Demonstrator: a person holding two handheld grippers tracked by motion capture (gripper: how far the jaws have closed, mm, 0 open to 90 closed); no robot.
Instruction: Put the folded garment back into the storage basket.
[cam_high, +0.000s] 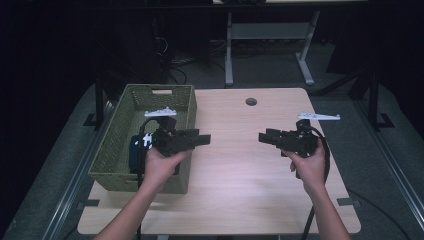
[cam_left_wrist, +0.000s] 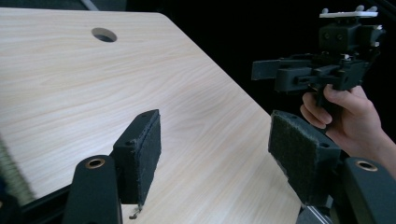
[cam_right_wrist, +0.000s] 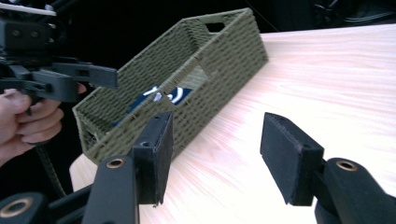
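We hold the left gripper (cam_high: 202, 138) and the right gripper (cam_high: 265, 136) facing each other over the bare pale wooden counter (cam_high: 235, 170), both sets of jaws spread with nothing between them. The dark blue packet with white print (cam_right_wrist: 161, 97) lies inside the olive-green woven basket (cam_right_wrist: 219, 56), behind the left jaws and ahead-left of the right jaws, so it looks safely stowed and we judge both hands free.

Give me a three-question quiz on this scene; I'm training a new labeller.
1. True or false: the left tongs grip a blue item.
2. Where does the blue item lie? A) on the table B) in the basket C) in the right tongs
3. What is cut into the tabletop near its far edge?

Key: 1 false, both tongs are open and hold nothing. 2 B. 3 a round hole.
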